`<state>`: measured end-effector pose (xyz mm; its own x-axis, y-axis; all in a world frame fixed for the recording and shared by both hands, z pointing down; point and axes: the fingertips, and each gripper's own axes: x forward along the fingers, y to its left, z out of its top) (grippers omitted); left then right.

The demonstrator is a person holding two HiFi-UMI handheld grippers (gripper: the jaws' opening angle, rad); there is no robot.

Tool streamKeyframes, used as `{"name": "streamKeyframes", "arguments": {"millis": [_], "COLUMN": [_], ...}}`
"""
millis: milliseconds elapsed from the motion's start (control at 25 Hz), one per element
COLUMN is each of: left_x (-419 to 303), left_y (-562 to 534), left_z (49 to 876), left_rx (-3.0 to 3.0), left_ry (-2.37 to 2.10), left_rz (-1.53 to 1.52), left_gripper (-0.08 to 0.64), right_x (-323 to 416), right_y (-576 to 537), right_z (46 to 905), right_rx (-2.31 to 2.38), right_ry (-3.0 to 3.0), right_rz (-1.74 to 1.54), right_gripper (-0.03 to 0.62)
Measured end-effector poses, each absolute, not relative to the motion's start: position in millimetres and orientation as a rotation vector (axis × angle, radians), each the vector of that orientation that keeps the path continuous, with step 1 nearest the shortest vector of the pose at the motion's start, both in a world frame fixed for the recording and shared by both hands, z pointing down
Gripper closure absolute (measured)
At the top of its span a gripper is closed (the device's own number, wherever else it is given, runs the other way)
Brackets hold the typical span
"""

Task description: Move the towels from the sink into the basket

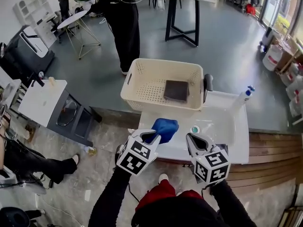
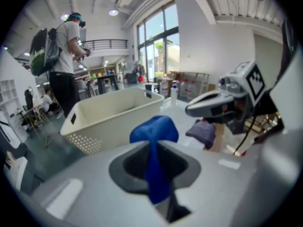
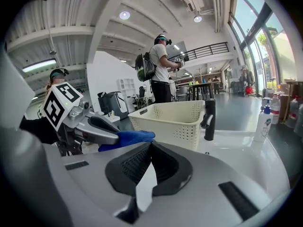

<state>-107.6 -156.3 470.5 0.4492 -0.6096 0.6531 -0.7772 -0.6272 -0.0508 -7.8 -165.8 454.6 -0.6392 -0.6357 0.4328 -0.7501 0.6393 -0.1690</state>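
Since the big white sink [image 1: 227, 126] in the desk sits right against the cream plastic basket with little holes [image 1: 161, 61], the trip is short. But the basket's wall is tall, so I think the hanging cloth could catch on the rim if it is carried too low.

One dark square towel [image 1: 176, 90] lies inside the basket. The soft blue towel [image 1: 164, 128] is up in the air over the sink. The left claw [image 1: 151, 136] pinches only a small bit of it, so it might slip out and fall back. The right claw [image 1: 192, 139] is closed and holds nothing. It is close by, so the two claws could bump.
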Motion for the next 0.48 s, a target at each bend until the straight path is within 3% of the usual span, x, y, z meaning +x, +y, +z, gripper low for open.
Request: {"name": "streamKeyframes", "arguments": {"millis": [480], "left_x": [-102.1], "left_y": [-195.1], "left_z": [408.1], "left_rx": [2.55], "left_ry": [-1.312], "left_rz": [0.841], "left_gripper": [0.506], "right_x": [-26.7], "right_y": [-189.0], "right_z": [412.0], "right_rx": [1.13], "right_ry": [-2.601], "right_rz": [0.381], "right_gripper": [0.584]}}
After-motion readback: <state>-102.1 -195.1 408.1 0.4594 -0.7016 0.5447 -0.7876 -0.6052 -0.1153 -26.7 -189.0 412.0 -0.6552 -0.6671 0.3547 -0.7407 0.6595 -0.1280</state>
